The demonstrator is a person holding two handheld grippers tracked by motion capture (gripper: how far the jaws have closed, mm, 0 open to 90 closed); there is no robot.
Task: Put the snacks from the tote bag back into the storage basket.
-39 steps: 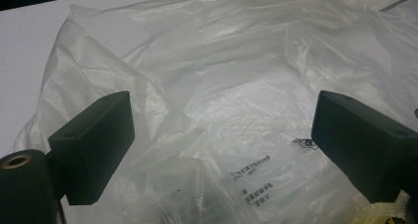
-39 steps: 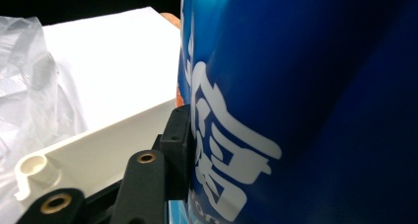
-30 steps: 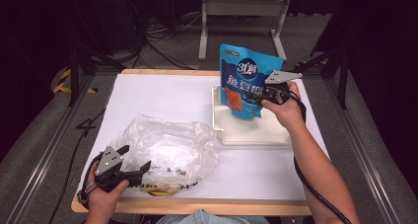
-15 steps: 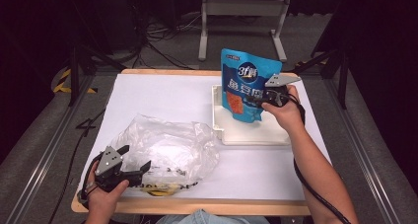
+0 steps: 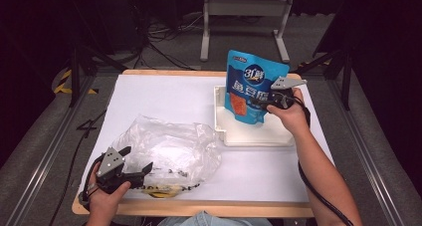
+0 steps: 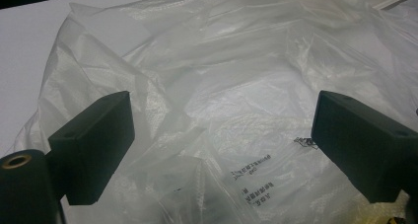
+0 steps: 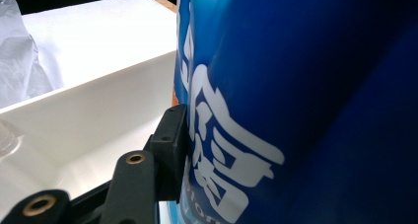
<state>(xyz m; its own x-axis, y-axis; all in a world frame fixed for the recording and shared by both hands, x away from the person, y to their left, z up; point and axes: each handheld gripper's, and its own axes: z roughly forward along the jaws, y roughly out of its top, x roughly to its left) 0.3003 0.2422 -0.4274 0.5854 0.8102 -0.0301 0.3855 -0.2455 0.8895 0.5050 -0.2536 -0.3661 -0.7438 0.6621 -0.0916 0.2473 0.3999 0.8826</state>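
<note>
white table (image 5: 169, 94) — plastic bag (image 5: 169, 151), white tray (image 5: 249, 135)

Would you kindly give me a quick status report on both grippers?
Left gripper open beside plastic bag. Right gripper shut on blue pouch, upright over white tray. Nothing in the way.

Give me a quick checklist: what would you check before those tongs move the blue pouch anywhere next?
1. Right tongs closed on the blue pouch: ok; a jaw presses its printed face.
2. Pouch off the white tray: cannot tell; its bottom edge sits low over it.
3. Left tongs open: ok; jaws stand wide apart.
4. Left tongs at the clear plastic bag: ok; the bag lies between the jaws.
5. Bag mouth open to receive the pouch: cannot tell; it is crumpled.
</note>
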